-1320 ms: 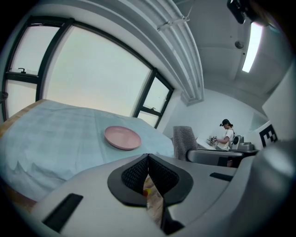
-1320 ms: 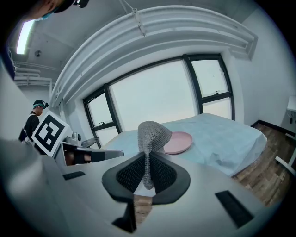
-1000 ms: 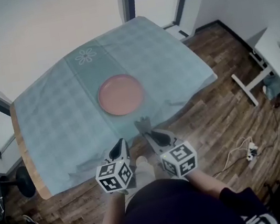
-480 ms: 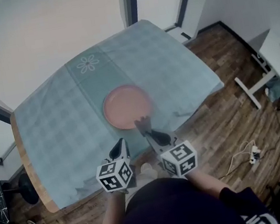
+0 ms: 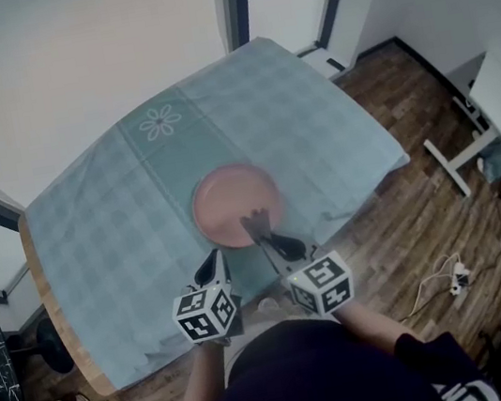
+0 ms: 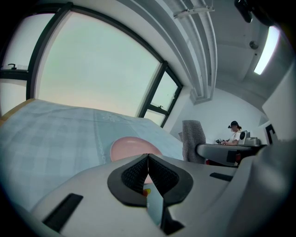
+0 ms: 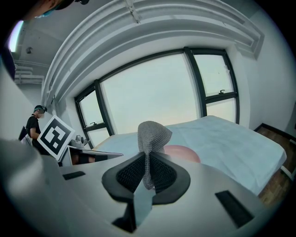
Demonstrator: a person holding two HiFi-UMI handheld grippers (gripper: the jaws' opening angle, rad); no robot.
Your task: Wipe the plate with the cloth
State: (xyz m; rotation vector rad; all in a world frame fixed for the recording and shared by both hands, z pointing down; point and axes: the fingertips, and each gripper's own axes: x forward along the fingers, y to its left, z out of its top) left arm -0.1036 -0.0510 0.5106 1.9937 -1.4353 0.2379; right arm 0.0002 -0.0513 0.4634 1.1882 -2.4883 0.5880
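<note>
The right tongs are clamping the cloth; the left tongs are resting closed, empty. The plate is lying just beyond, apparently nearer the right tongs.

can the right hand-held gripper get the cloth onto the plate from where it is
Probably yes. The right hand-held gripper is shut on the cloth, and the plate lies bare on the tablecloth just ahead, nothing between them. The left hand-held gripper is off to the side, shut and empty.
</note>
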